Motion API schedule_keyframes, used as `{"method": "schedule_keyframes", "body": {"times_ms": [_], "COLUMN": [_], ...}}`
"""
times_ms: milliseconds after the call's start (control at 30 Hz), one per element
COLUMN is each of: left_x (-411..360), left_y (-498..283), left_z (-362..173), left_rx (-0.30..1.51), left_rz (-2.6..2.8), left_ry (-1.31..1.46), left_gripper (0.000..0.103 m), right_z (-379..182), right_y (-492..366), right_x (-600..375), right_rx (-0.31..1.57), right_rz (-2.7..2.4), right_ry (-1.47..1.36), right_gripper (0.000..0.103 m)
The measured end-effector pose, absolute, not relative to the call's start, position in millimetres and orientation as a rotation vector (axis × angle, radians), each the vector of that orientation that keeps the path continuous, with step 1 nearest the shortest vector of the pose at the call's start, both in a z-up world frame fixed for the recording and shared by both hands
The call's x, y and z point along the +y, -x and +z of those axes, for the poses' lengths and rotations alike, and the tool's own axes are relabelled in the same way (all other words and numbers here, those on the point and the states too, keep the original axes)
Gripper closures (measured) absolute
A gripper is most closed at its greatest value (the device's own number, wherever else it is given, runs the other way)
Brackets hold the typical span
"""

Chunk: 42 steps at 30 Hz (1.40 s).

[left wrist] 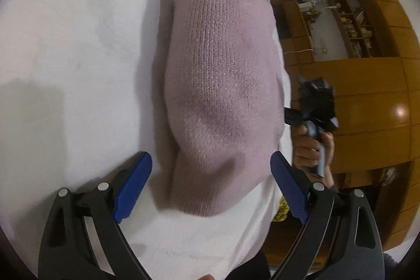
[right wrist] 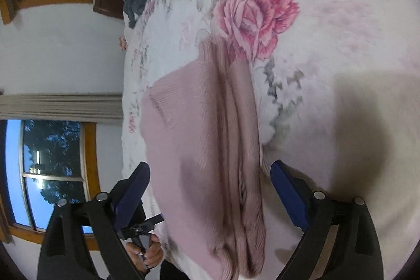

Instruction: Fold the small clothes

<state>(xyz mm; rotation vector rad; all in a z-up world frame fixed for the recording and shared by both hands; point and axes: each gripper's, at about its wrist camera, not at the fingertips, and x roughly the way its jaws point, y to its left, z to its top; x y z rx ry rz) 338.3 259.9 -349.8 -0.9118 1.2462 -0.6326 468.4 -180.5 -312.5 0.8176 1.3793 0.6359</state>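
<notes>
Pink knit sweater (left wrist: 223,85) lies folded on white bed sheet (left wrist: 78,43); left tool (left wrist: 211,183) spread wide, empty, above hem; right wrist view: sweater (right wrist: 199,148) on floral bedspread (right wrist: 328,30), right tool (right wrist: 210,188) released, straddling it.

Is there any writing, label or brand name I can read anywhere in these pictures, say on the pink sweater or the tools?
None can be read.
Pink sweater: no label or print showing.
Left gripper and right gripper: no markings.
Books on the shelf: too small and blurred to read.
</notes>
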Motion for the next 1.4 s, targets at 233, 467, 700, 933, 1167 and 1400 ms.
{"method": "schedule_keyframes", "body": {"times_ms": [233, 467, 700, 933, 1167, 1400], "left_x": [244, 220, 209, 197, 215, 267], "left_y": [-347, -352, -360, -370, -355, -283], "left_z": [-363, -362, -356, -327, -275, -241], "left_rx": [1.231, 1.255, 1.339, 1.374, 1.311, 1.268], "left_rz": [-0.733, -0.753, -0.679, -0.621, -0.609, -0.572], "left_ry": [0.958, 0.92, 0.817, 0.688, 0.643, 0.647], "left_gripper": [0.012, 0.012, 0.046, 0.065, 0.069, 0.069], "right_z": [-326, -331, -331, -310, -262, -239], "right_y": [-500, -520, -519, -505, -484, -436], "right_x": [-159, -126, -117, -115, -91, -47], "right_rx": [1.392, 1.394, 1.364, 1.306, 1.252, 1.245], "right_rz": [0.704, 0.745, 0.711, 0.67, 0.695, 0.804], "right_ry": [-0.779, -0.734, -0.698, -0.682, -0.645, -0.682], "right_gripper": [0.01, 0.014, 0.048, 0.057, 0.059, 0.059]}}
